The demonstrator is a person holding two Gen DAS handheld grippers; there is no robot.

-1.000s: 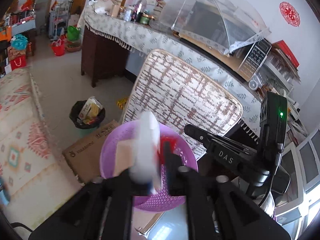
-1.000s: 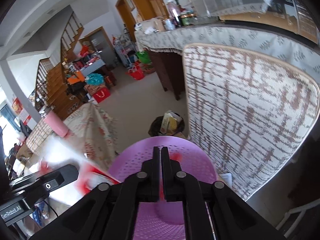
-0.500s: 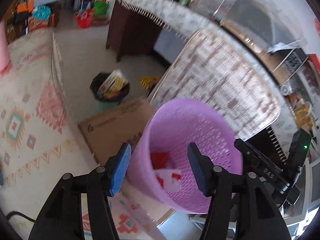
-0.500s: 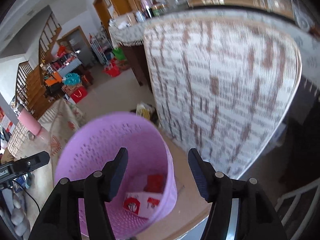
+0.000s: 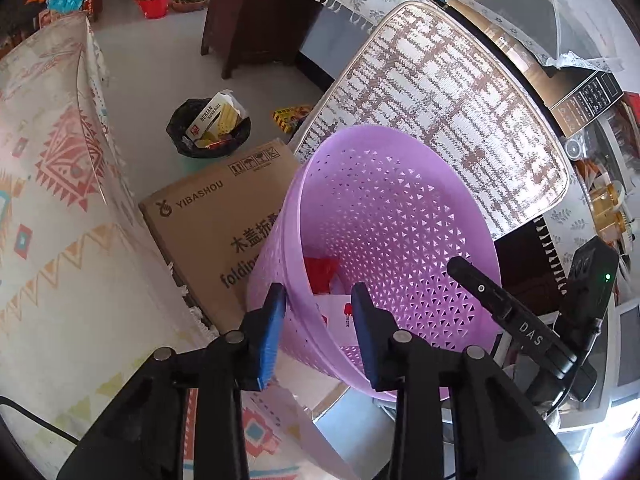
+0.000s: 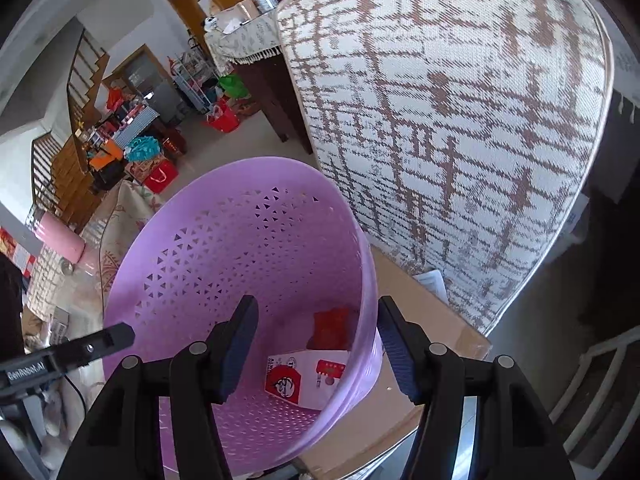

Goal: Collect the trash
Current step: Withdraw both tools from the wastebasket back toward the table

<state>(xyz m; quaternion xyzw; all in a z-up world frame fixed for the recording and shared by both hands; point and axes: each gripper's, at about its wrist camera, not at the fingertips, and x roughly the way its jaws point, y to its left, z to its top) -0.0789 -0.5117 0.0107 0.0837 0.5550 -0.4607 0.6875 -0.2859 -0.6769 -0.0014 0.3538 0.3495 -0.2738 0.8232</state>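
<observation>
Trash sits at the bottom of the purple basket (image 5: 400, 216): a white carton with red print (image 6: 308, 376) lying flat, and a red wrapper (image 6: 332, 328) just beyond it, touching or nearly so. In the left wrist view the same carton (image 5: 336, 312) and red wrapper (image 5: 320, 272) show low inside the basket, partly hidden by the near wall.

Left hand-held gripper (image 5: 318, 332) straddles the basket's near-left wall, one blue pad outside, the other inside; jaws are closing, fairly narrow, pads look just off the plastic, though contact is hard to judge. Nothing else between them. Right hand-held gripper (image 6: 316, 348) stands wide, straddling the basket's right wall, left pad inside above the carton, right pad outside, not pressing; trash lies below and between the fingers.

Basket rests on a cardboard box (image 5: 216, 216). A woven patterned chair back (image 6: 460, 120) stands right behind. Far left on the floor, a black bin (image 5: 208, 132) holds packaging. Patterned cloth (image 5: 52, 168) covers the left.
</observation>
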